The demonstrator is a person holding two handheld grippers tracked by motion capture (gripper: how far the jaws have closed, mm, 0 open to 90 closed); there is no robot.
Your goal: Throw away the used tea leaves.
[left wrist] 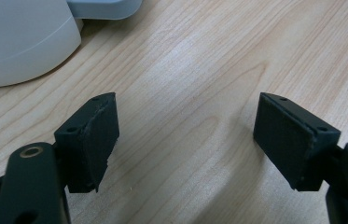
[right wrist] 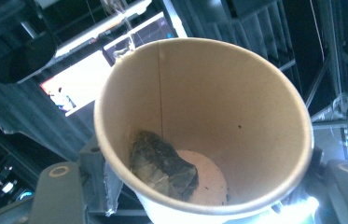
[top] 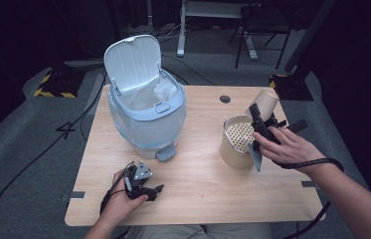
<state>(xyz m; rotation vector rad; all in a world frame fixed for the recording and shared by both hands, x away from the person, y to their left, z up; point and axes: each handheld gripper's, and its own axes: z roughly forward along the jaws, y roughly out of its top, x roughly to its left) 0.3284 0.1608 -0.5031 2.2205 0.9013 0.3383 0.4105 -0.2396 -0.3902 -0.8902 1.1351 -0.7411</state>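
Right tool (top: pixel 261 119): clamped on paper cup (right wrist: pixel 199 126), raised beside strainer tub (top: pixel 236 142); teabag (right wrist: pixel 162 165) still inside. Left tool (left wrist: pixel 185 135): wide open, empty, on table (top: pixel 198 179). Bin (top: pixel 145 107): lid open. Emptying pending.

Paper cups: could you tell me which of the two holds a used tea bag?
The tilted paper cup clamped in the right gripper holds the tea bag; the standing cup carries a perforated strainer insert instead.

One bin (top: pixel 145 114) (lid up), two cups (top: pixel 265 102).
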